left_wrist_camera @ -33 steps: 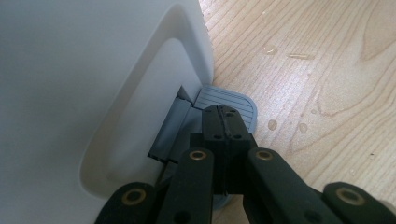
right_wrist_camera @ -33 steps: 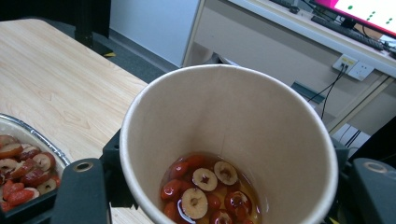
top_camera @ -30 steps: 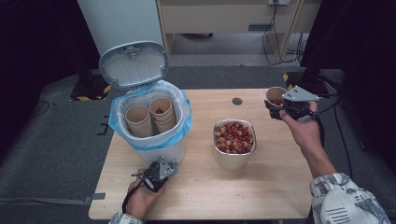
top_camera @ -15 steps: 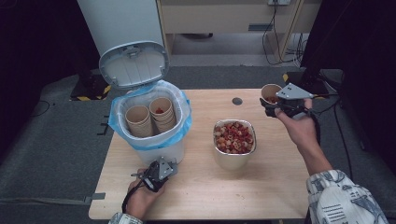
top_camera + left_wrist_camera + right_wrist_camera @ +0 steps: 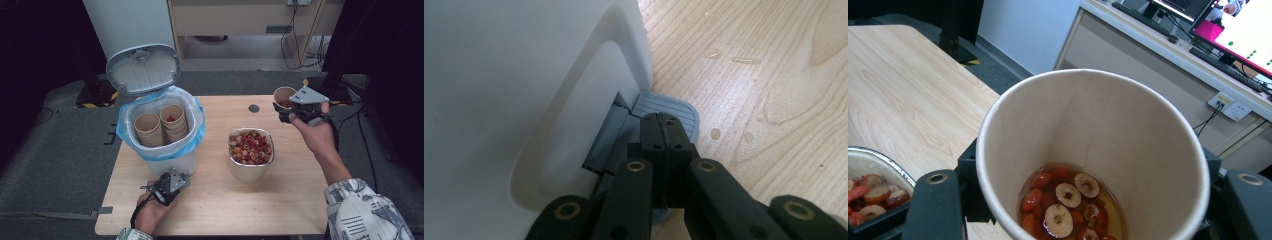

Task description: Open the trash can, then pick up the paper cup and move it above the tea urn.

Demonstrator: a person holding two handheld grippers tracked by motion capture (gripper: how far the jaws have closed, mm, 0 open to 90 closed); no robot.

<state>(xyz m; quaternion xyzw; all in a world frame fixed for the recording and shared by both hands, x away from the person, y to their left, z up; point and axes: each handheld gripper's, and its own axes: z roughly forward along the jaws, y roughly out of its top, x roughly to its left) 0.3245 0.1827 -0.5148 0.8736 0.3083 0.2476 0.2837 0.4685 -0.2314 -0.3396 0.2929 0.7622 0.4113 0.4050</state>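
— While my left claw (image 5: 167, 186) keeps its jaws pressed together on nothing, its tips bear down on the grey pedal (image 5: 669, 112) at the foot of the bin (image 5: 170, 162). Judging by the open lid (image 5: 143, 68), that is what props it up.

— And your other one?

— My right claw (image 5: 290, 111) is clamped round a paper cup (image 5: 285, 97), jaws narrowed to the cup's width. Looking along those jaws, the cup sits upright between them, with sliced red fruit (image 5: 1068, 202) and some liquid at its bottom.

— Where does that leave the work?

— Some way in, I'd say. Well to the left of my right claw, inside the blue liner (image 5: 192, 137), two stacks of used cups (image 5: 162, 125) already stand in the bin. Below and left of that claw, near it, is the metal bowl (image 5: 251, 167), heaped with the same fruit.

— So what remains?

— My guess: tip this cup's contents into the bowl, then carry the emptied cup across to the bin. Only after that should my left claw let the pedal up.
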